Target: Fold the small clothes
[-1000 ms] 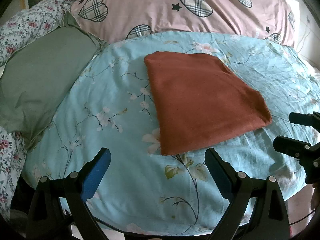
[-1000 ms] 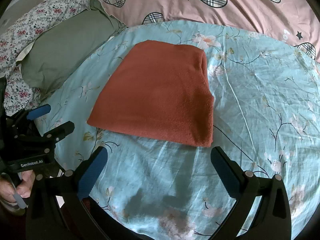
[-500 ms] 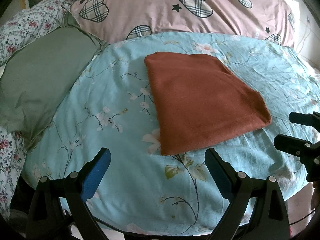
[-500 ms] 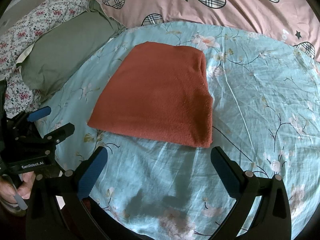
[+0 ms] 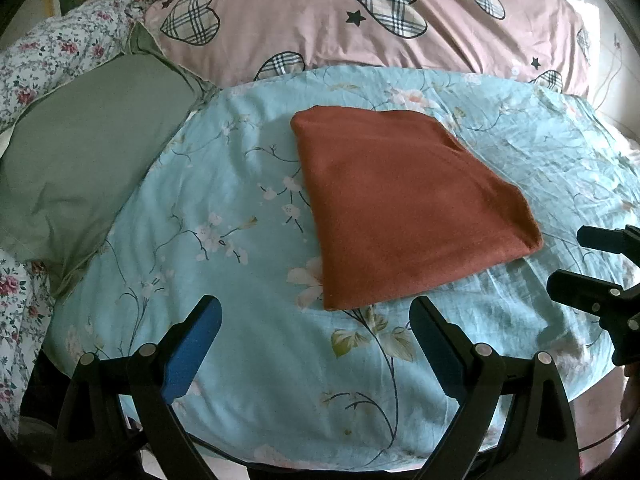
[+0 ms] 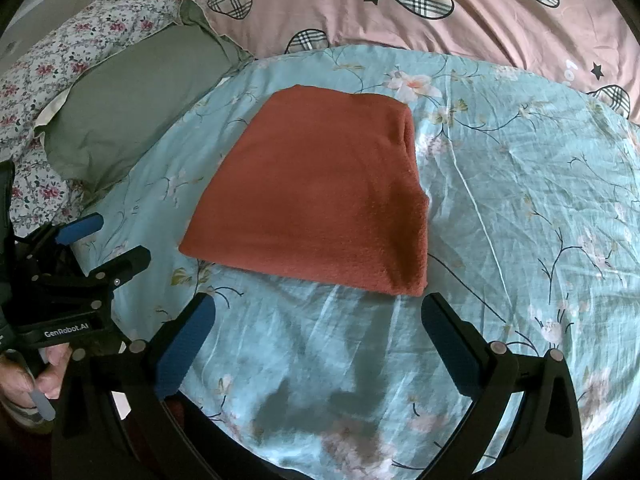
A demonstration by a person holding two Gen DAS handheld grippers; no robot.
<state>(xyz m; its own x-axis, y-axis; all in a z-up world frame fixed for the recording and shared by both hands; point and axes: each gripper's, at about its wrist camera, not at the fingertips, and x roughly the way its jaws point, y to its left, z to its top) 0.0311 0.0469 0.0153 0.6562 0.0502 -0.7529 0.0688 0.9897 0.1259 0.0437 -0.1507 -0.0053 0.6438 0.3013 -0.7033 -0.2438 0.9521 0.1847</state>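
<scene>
A rust-red garment (image 5: 404, 208) (image 6: 320, 192) lies folded into a flat packet on the light blue floral sheet (image 5: 224, 216) (image 6: 520, 200). My left gripper (image 5: 316, 326) is open, held a little short of the packet's near left corner, with nothing between its blue-padded fingers. My right gripper (image 6: 318, 330) is open too, just short of the packet's near right corner. Each gripper also shows in the other's view: the right gripper (image 5: 592, 268) at the right edge, the left gripper (image 6: 104, 244) at the left edge, with a hand (image 6: 28, 380) on its handle.
A grey-green pillow (image 5: 84, 160) (image 6: 136, 100) lies left of the sheet. A pink pillow with plaid hearts (image 5: 360, 20) (image 6: 440, 8) runs along the back. A flowered white cover (image 5: 48, 56) fills the far left. The sheet's near edge drops off under the grippers.
Almost nothing has moved. The right wrist view has shifted very slightly, so the garment sits a touch lower in it; both grippers stay open.
</scene>
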